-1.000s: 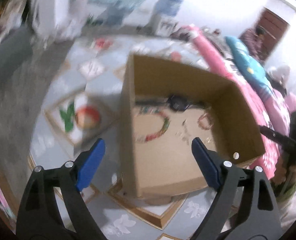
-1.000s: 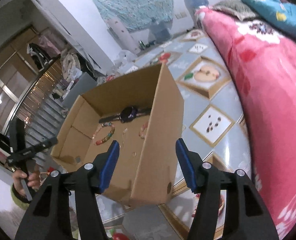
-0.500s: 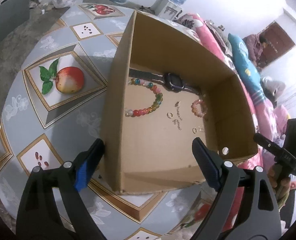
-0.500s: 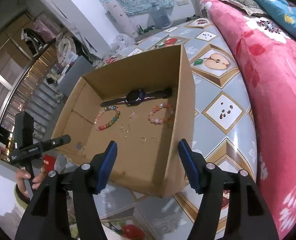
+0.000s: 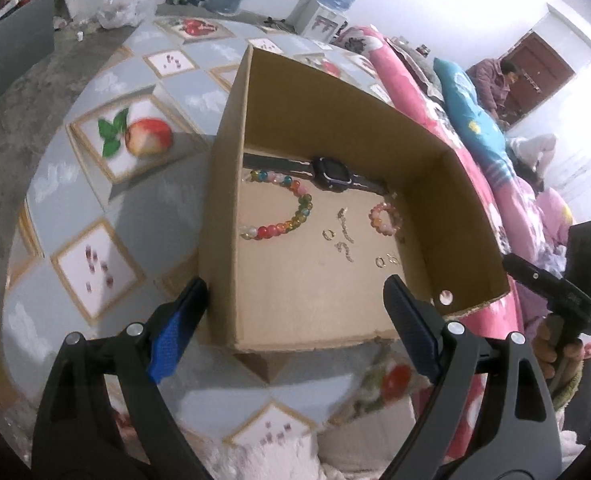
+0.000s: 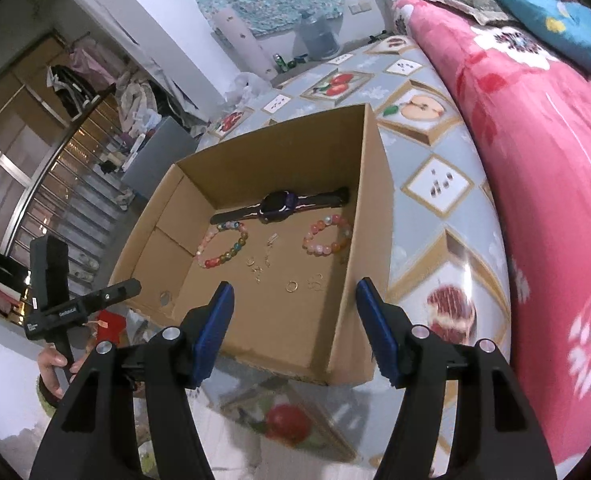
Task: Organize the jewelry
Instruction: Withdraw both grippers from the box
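An open cardboard box (image 5: 447,204) (image 6: 279,148) stands on a patterned cloth. Inside lie a black watch (image 5: 329,172) (image 6: 278,205), a multicoloured bead bracelet (image 5: 285,210) (image 6: 223,245), a smaller pink bead bracelet (image 5: 385,219) (image 6: 327,236) and several small gold rings and earrings (image 5: 345,242) (image 6: 291,286). My left gripper (image 5: 295,316) is open and empty, above the box's near edge. My right gripper (image 6: 295,320) is open and empty, above the box's near right corner. Each gripper shows in the other's view, the right one (image 5: 563,292) and the left one (image 6: 63,304).
The cloth (image 5: 95,208) has fruit pictures. A pink flowered quilt (image 6: 543,168) lies right of the box. A water bottle (image 6: 317,38) and clutter stand at the far end. A person (image 5: 495,80) sits near a brown door.
Both grippers have come closer over the box and now look down into it; the jewelry has not moved. Both grippers stay open.
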Tool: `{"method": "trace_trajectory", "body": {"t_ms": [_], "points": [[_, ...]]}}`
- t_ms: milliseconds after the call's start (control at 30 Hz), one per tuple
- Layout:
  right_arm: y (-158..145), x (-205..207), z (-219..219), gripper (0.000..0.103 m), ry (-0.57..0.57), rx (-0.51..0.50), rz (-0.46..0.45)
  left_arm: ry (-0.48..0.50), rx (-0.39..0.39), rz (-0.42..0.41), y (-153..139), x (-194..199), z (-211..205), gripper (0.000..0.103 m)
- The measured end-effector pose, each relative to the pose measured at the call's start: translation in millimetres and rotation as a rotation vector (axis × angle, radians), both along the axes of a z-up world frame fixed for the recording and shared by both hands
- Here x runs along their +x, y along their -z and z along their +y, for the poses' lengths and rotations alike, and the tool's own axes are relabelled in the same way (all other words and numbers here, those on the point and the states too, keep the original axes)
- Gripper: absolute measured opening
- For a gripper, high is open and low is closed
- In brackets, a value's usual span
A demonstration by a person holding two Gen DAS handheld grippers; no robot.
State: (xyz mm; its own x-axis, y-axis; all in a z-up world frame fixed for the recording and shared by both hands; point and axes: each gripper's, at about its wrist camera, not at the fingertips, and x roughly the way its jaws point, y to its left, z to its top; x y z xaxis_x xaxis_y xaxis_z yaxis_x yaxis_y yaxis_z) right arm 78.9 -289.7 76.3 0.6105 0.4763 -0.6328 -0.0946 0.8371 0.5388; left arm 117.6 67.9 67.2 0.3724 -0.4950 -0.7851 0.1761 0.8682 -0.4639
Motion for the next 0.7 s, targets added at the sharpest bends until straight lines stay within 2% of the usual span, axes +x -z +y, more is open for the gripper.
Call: {"method": "trace_trajectory", "body": {"t_ms": [167, 433, 500, 567, 667, 700], "points": [[13, -27, -1, 0.063, 0.011, 0.019, 0.014, -0.011, -0.057, 0.033, 13, -34, 6, 0.085], [21, -44, -2, 0.063, 0.047, 0.033, -0.026, -0.022, -0.028, -0.047, 12, -59, 2, 0.085], [16, -53, -3, 0.063, 0.067, 0.02, -0.062, -0.049, -0.039, -0.099, 4, -69, 7, 0.085], [9, -66, -3, 0.063, 0.099, -0.021, -0.106, -0.074, -0.003, -0.213, -10, -83, 11, 0.086], [-1, -95, -2, 0.074, 0.146, -0.098, -0.192, -0.097, 0.054, -0.362, -29, -111, 14, 0.087], [-3, -104, 0, 0.077, 0.154, -0.124, -0.217, -0.1, 0.068, -0.384, -32, -118, 15, 0.088]]}}
